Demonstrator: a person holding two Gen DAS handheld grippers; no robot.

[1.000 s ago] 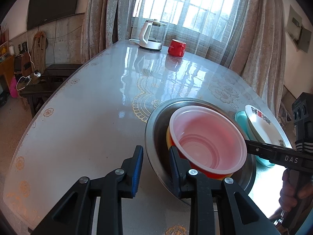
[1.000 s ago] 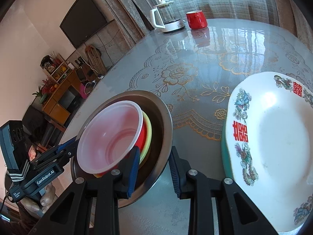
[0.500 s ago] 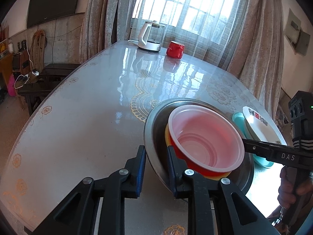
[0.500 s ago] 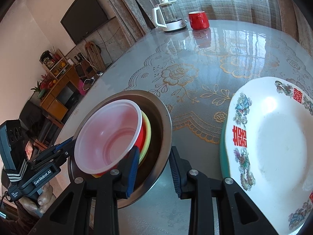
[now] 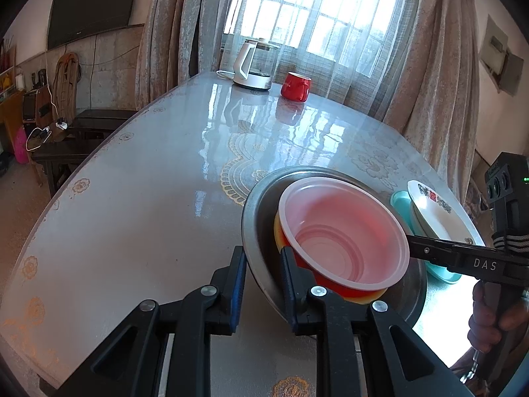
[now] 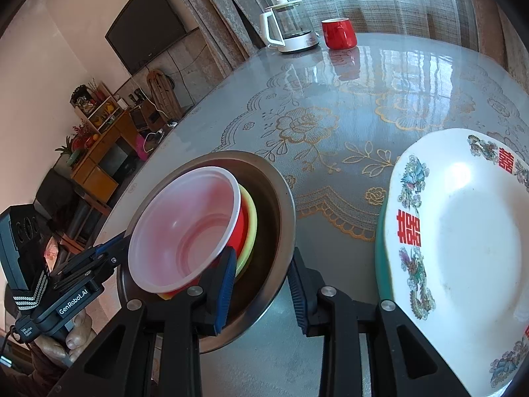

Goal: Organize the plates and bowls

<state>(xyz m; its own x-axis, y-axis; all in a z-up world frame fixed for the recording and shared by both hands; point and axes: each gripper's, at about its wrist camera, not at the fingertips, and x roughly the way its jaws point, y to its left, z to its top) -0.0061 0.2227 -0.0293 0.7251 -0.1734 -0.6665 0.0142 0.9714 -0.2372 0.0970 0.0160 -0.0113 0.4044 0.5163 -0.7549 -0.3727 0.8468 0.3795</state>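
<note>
Left wrist: steel basin point(image 5: 261, 198) upright, mouth up; round, without long axis.

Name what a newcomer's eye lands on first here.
The nested stack near the table's front edge: a translucent pink bowl over red and yellow ones inside a steel basin. Both tongs flank it, the left tongs pinching the basin's rim, the right tongs straddling the rim on the opposite side. Beside the basin, a white plate with red characters lies on a teal plate.
</note>
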